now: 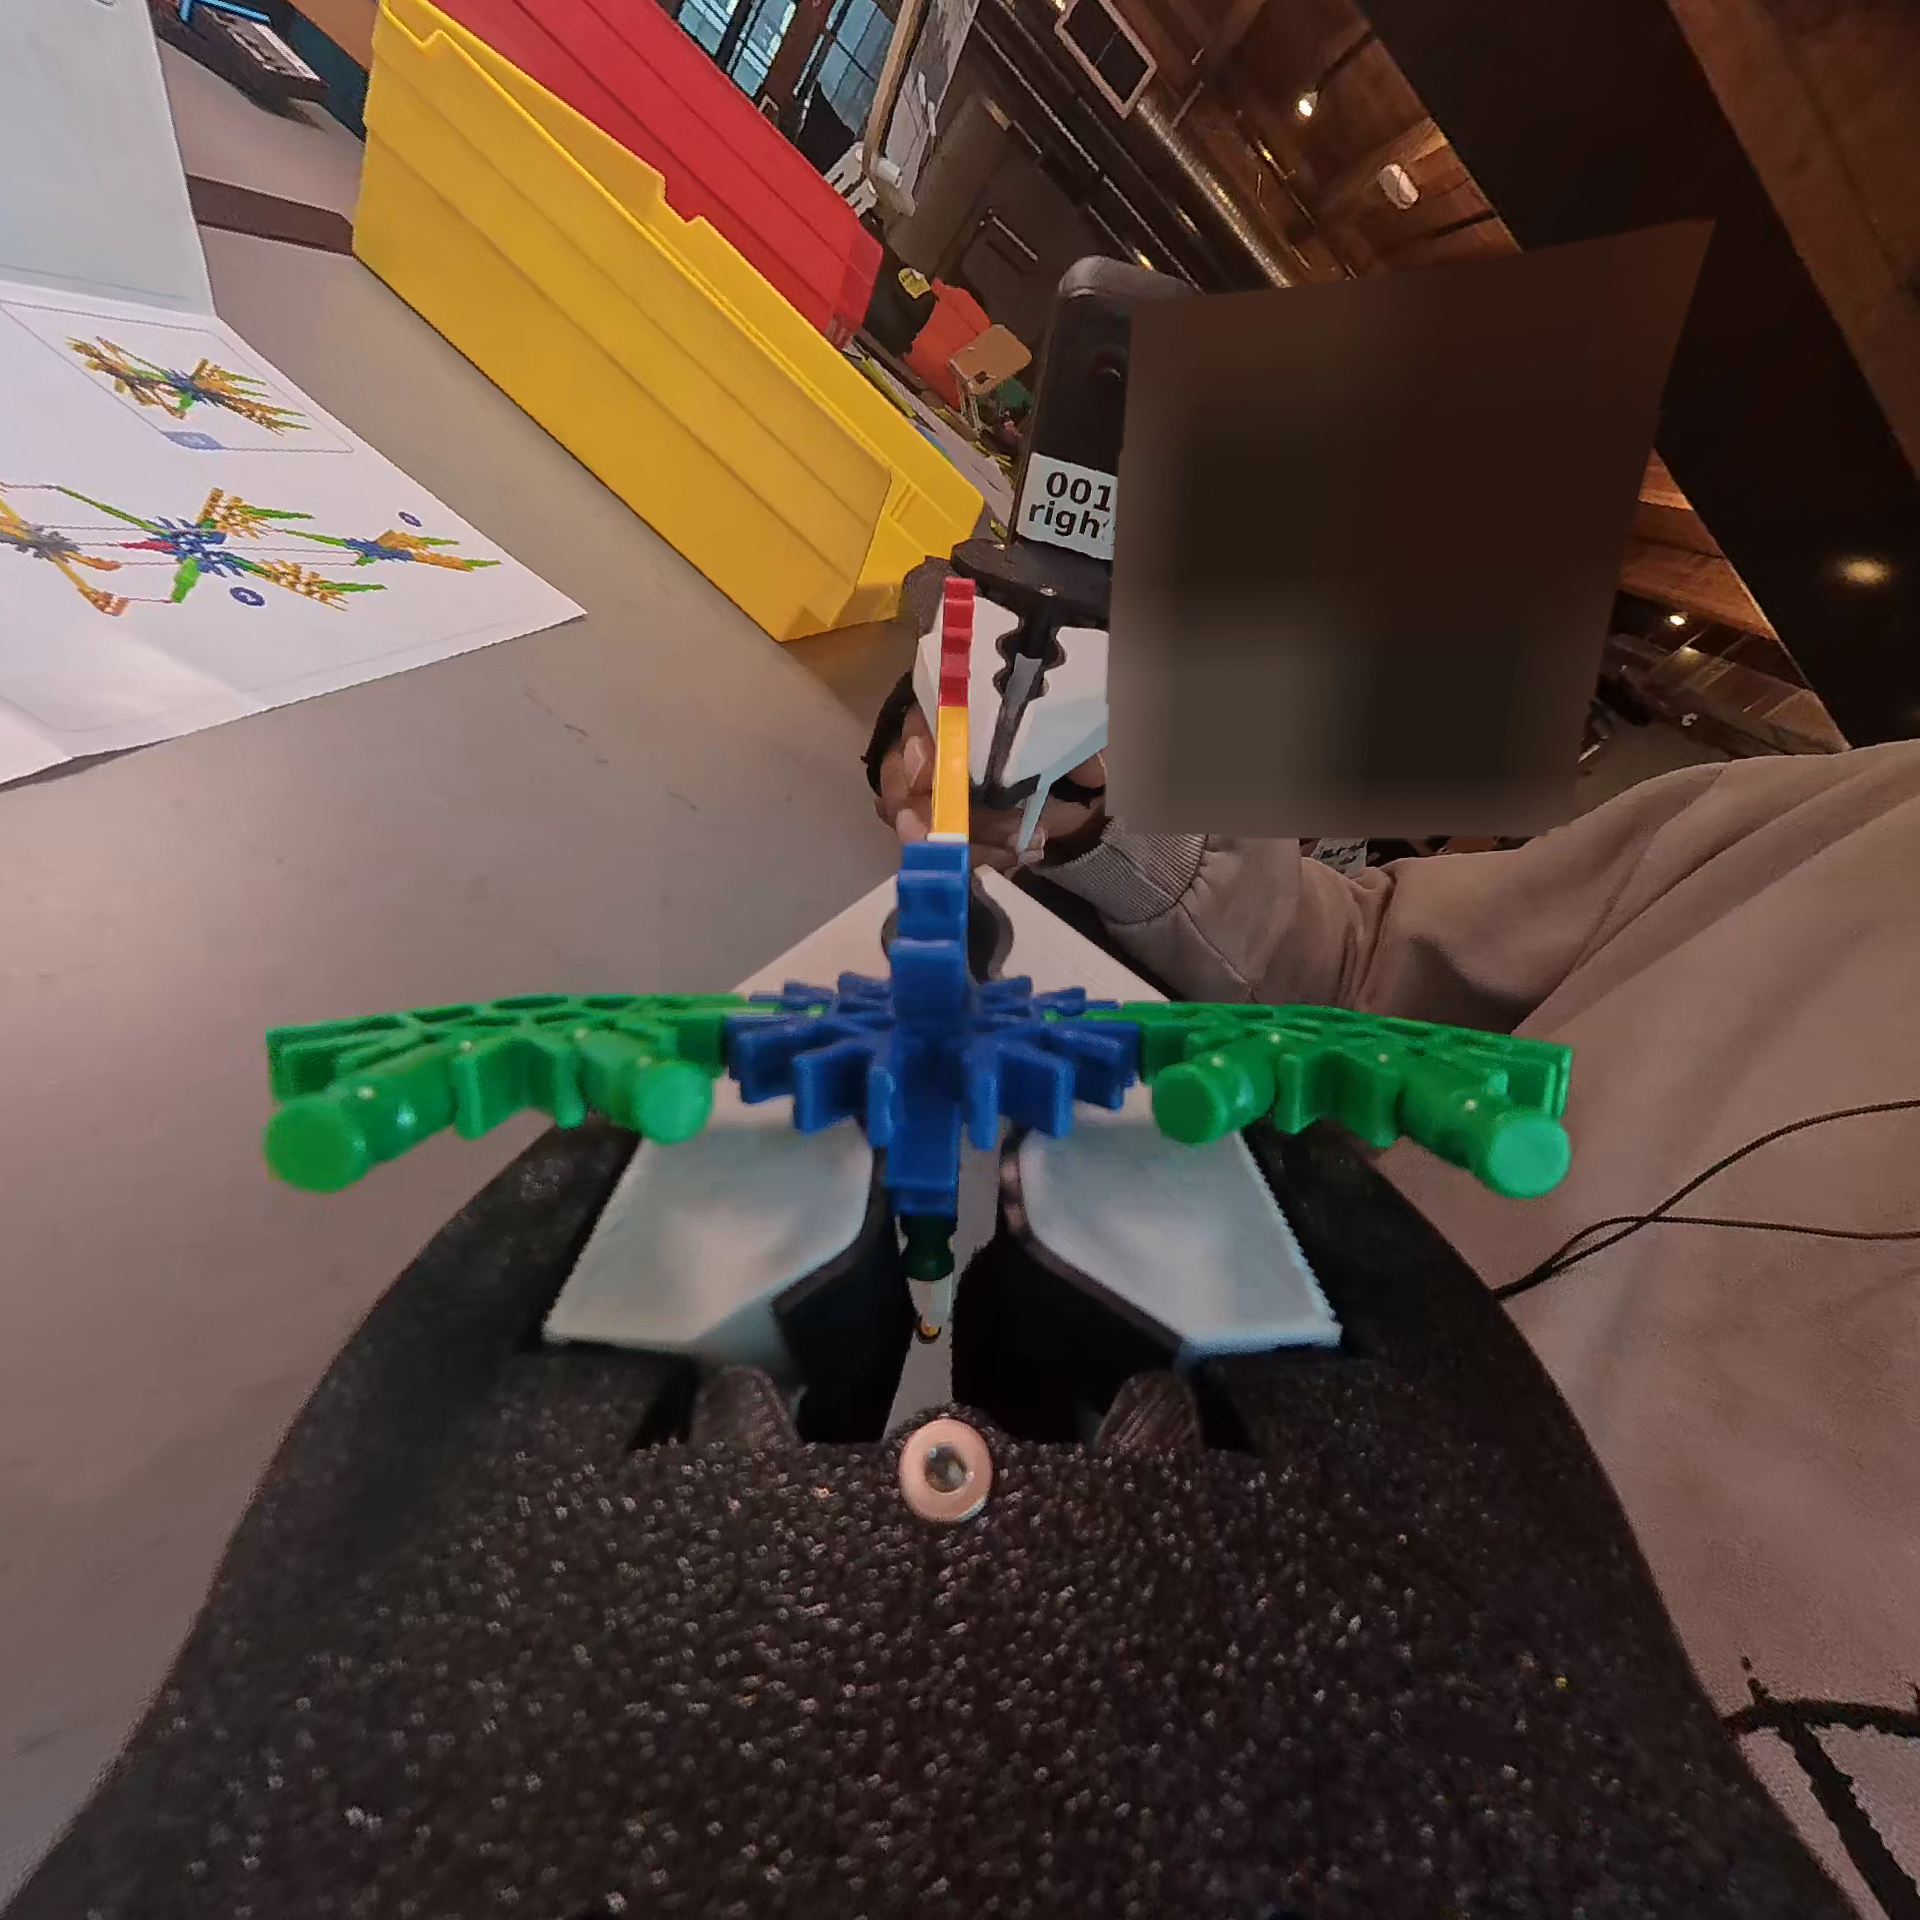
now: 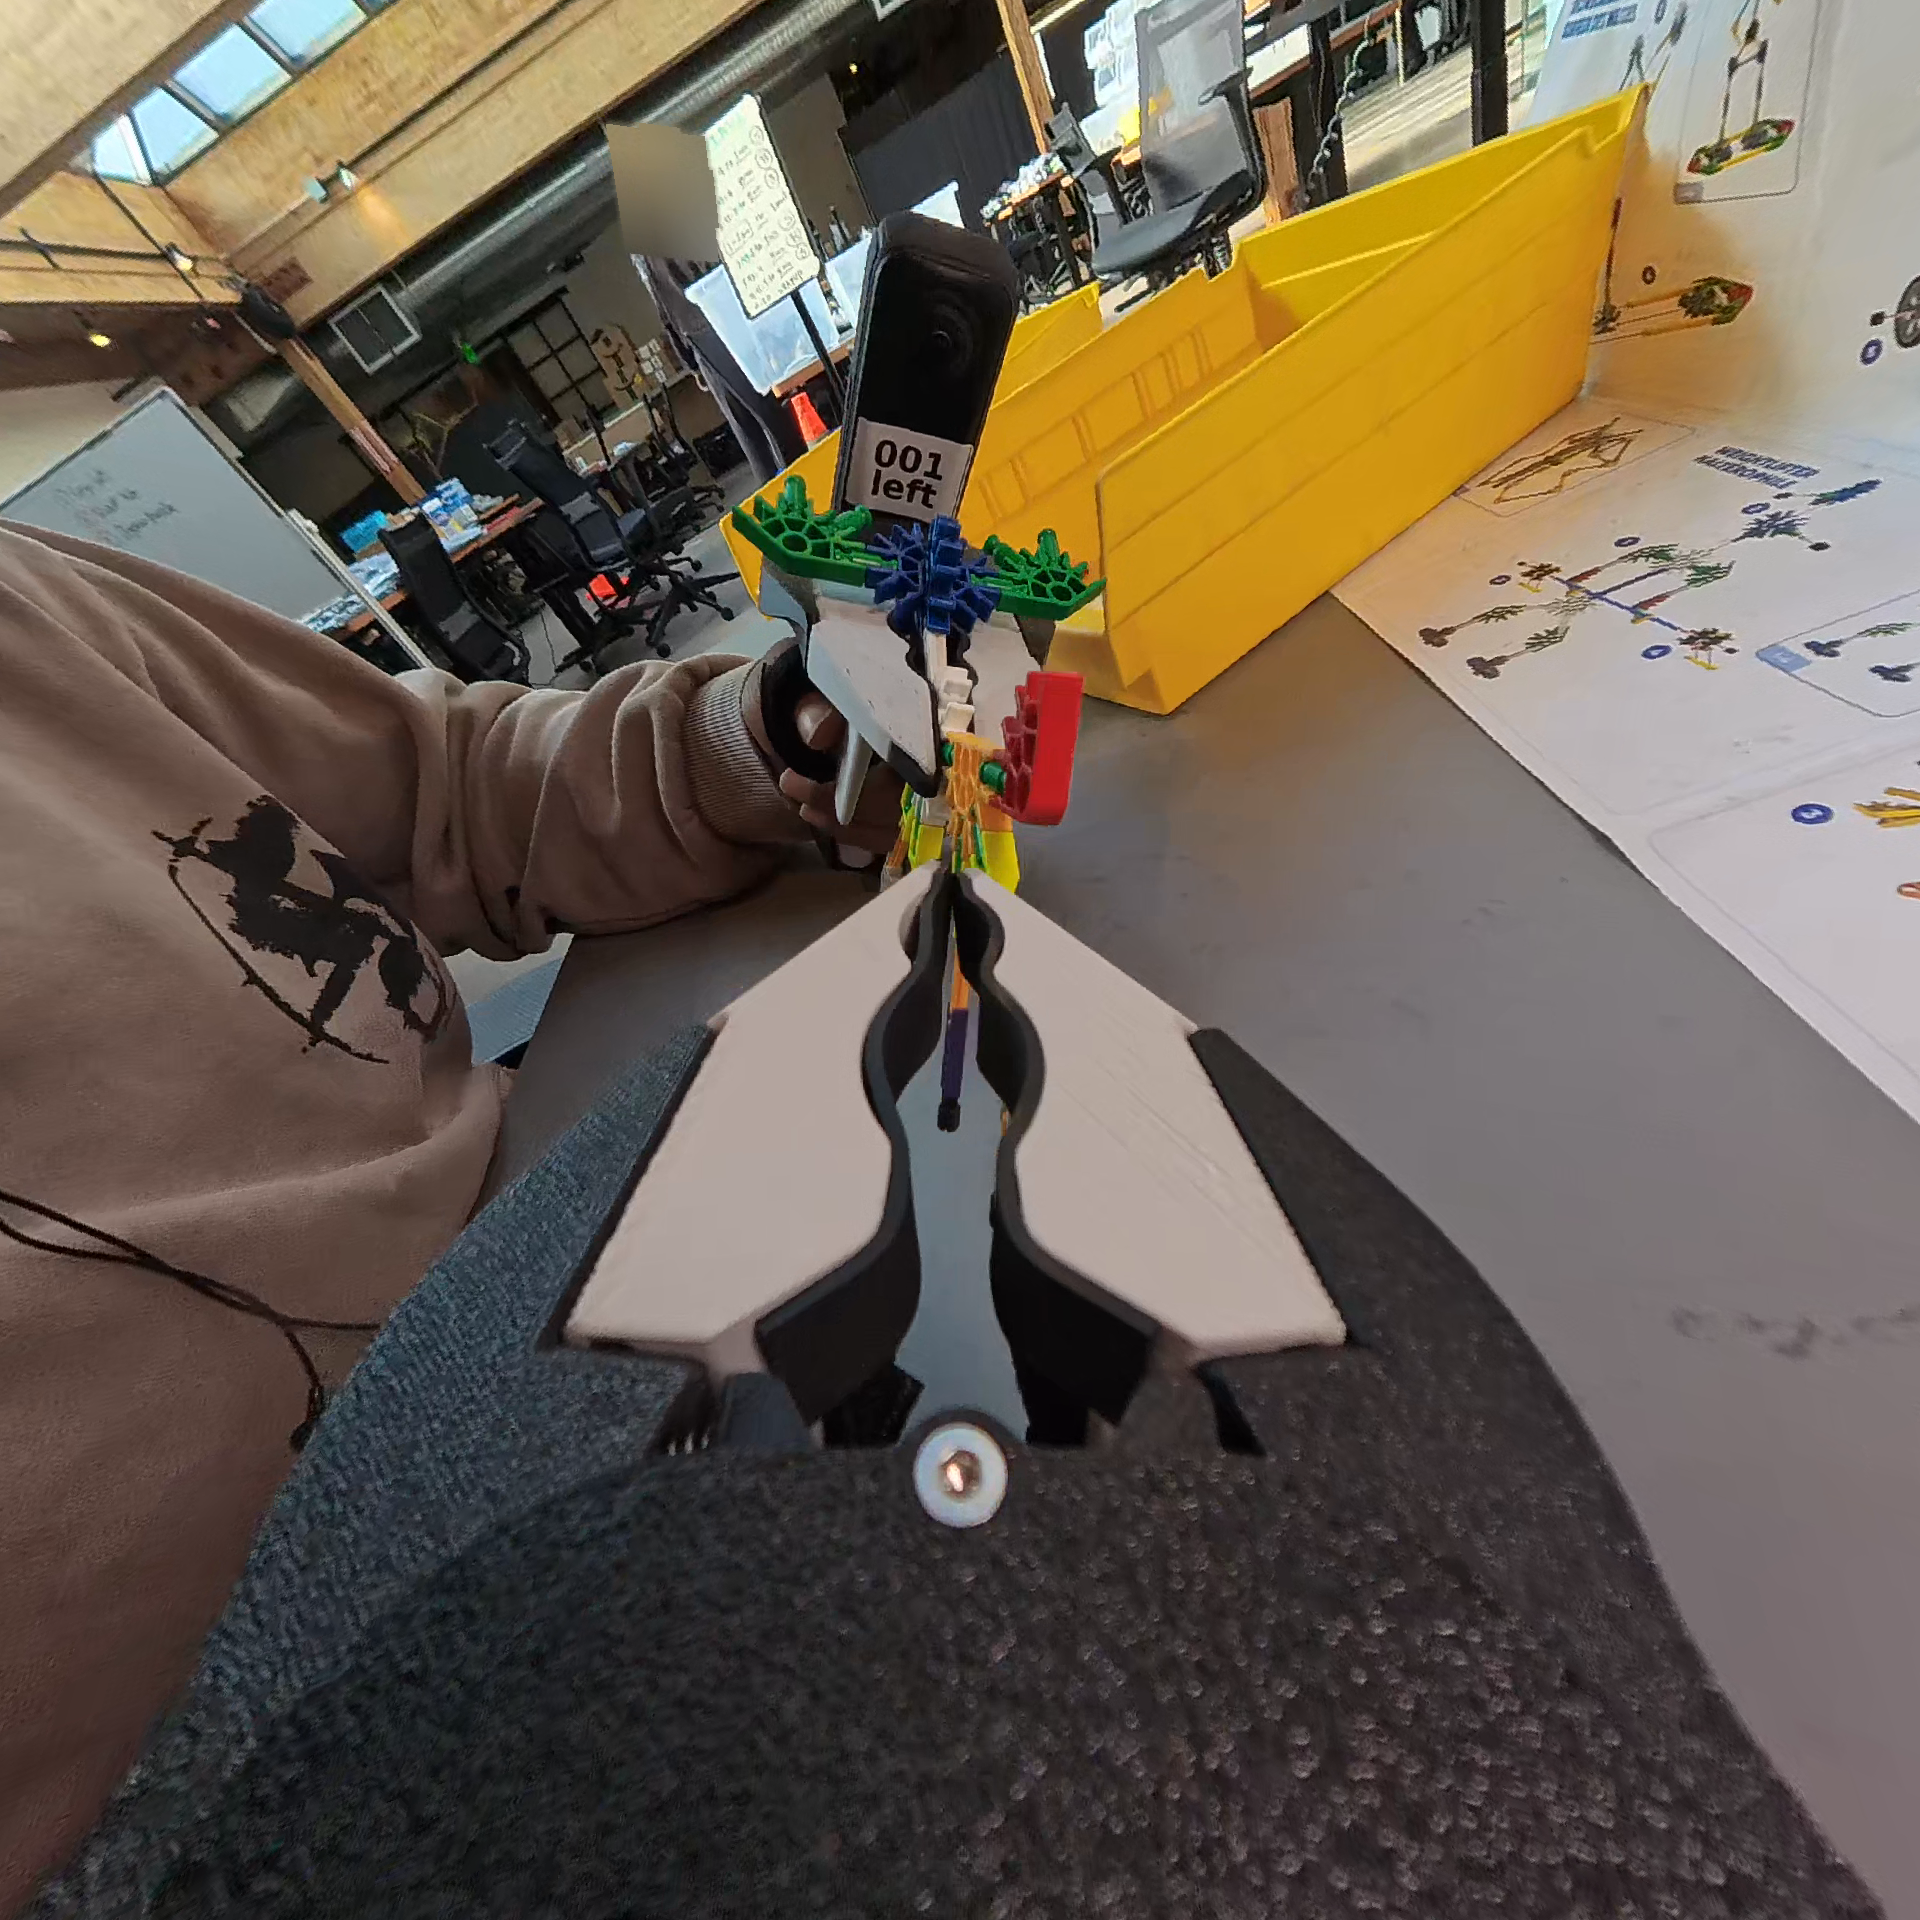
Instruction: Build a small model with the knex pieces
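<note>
Together your left hand-held gripper (image 1: pixel 935 1174) clenches the blue hub (image 1: pixel 930 1049) while your right hand-held gripper (image 2: pixel 951 904) grips the rod (image 2: pixel 954 1049) beyond it, steadying both ends.

Left gripper (image 1: pixel 940 1039) fingertips hidden under the blue connector (image 1: pixel 930 1049) and green connectors (image 1: pixel 499 1060) — contact point not visible. Right gripper (image 2: pixel 951 899) tips cover the lower part of the yellow-orange assembly (image 2: pixel 966 800); the rod (image 2: pixel 954 1049) between its fingers is too thin to identify. Instruction sheet (image 2: pixel 1662 644) cut off at the right edge. Yellow bin (image 1: pixel 644 353) cropped at top.
</note>
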Available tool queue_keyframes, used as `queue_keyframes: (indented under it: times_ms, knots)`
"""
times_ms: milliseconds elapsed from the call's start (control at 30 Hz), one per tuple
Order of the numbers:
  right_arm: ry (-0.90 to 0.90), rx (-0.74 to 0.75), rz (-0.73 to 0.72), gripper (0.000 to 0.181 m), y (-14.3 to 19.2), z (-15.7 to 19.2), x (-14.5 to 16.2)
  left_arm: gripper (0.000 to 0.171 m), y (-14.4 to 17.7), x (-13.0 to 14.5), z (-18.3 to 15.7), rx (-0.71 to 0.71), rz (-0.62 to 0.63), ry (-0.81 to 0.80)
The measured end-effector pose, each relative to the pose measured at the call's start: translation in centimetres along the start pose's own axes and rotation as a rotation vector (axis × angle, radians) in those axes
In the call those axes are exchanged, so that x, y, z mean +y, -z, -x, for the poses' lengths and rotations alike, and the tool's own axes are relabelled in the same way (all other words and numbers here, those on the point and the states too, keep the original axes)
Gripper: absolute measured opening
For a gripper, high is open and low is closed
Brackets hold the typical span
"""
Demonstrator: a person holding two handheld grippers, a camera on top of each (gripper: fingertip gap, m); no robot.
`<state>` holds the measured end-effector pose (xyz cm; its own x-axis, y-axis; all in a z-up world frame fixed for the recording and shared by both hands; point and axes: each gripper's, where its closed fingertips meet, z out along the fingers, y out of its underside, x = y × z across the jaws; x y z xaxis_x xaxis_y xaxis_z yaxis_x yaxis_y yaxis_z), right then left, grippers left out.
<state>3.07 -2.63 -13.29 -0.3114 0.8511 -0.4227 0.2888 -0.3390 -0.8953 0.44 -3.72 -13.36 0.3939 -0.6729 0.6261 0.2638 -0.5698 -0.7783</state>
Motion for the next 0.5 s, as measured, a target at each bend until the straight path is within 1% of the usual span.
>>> queue_keyframes:
  times_ms: [67, 133, 167, 233, 300, 333, 367, 433, 500]
  knots:
    - [0.014, -0.006, 0.008, 0.000, -0.1, 0.1, 0.2, 0.005, -0.1, 0.2, -0.1, -0.006, 0.010, -0.014]
    - [0.037, 0.001, -0.005, 0.002, 0.2, 0.2, -0.3, 0.005, -0.2, 0.2, -0.1, -0.009, 0.013, -0.017]
    - [0.045, 0.001, -0.021, 0.008, 0.4, 0.3, -0.6, 0.005, -0.2, 0.1, -0.1, -0.007, 0.004, -0.011]
    - [0.057, 0.052, -0.060, 0.028, 0.8, -0.4, -1.5, 0.005, 0.0, -0.1, -0.2, 0.011, -0.003, -0.002]
    - [0.073, 0.077, -0.052, 0.032, 1.1, -0.8, -1.4, 0.005, 0.0, -0.1, -0.3, 0.015, -0.006, -0.003]
    - [0.087, 0.080, -0.029, 0.032, 1.0, -0.8, -1.0, 0.005, -0.1, 0.0, -0.4, 0.018, 0.003, -0.006]
    - [0.104, 0.072, -0.012, 0.026, 0.8, -0.6, -0.7, 0.005, -0.2, 0.2, -0.4, 0.013, 0.017, -0.013]
    - [0.127, 0.061, 0.010, 0.003, 0.2, -0.2, -0.2, 0.005, -0.4, 0.7, -0.4, 0.003, 0.041, -0.029]
    - [0.146, 0.061, 0.001, 0.000, 0.3, 0.0, -0.4, 0.005, -0.3, 0.5, -0.4, 0.000, 0.032, -0.027]
